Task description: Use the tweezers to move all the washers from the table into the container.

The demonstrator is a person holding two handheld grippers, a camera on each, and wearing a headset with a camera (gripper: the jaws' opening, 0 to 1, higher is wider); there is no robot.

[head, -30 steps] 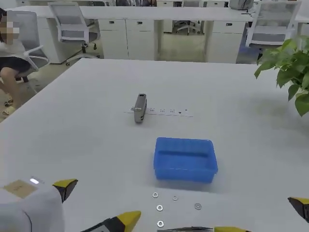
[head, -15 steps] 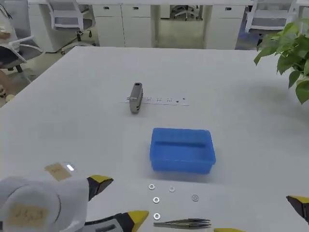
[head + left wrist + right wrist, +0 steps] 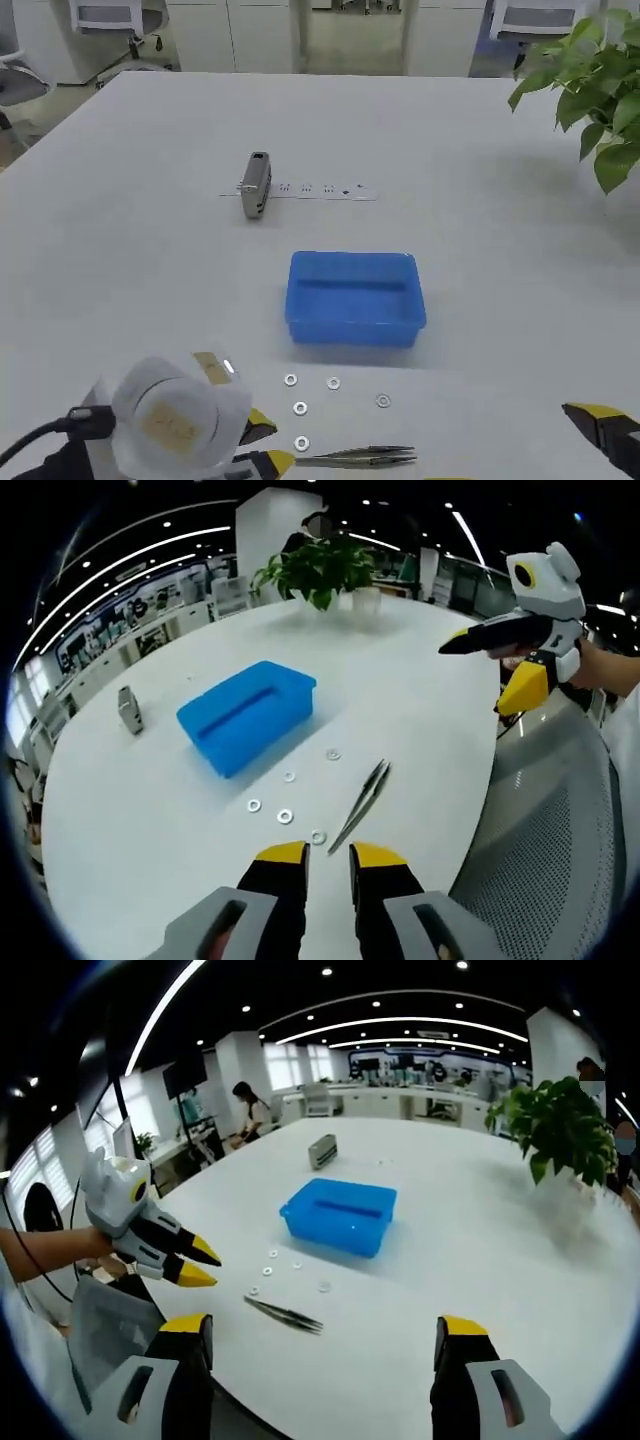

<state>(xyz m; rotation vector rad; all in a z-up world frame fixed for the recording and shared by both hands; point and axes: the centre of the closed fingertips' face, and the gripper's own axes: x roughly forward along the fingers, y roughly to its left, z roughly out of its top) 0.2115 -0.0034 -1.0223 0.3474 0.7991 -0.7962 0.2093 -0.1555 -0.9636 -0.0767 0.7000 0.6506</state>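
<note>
Edging the left gripper (image 3: 268, 443) nearer the tweezers (image 3: 365, 457) at the bottom centre of the head view, jaws narrowly parted and empty, right gripper (image 3: 322, 1328) gaping empty at lower right, washers (image 3: 300, 408) lying on the table (image 3: 150, 280) just below the blue container (image 3: 352, 262), so only starting the pick-up.

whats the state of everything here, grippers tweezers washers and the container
left gripper, jaws a little apart, holding nothing
right gripper, jaws wide open, holding nothing
tweezers, lying flat on the table, not gripped
container, upright, open top, no washer inside
washers, five loose on the table, outside the container
</note>
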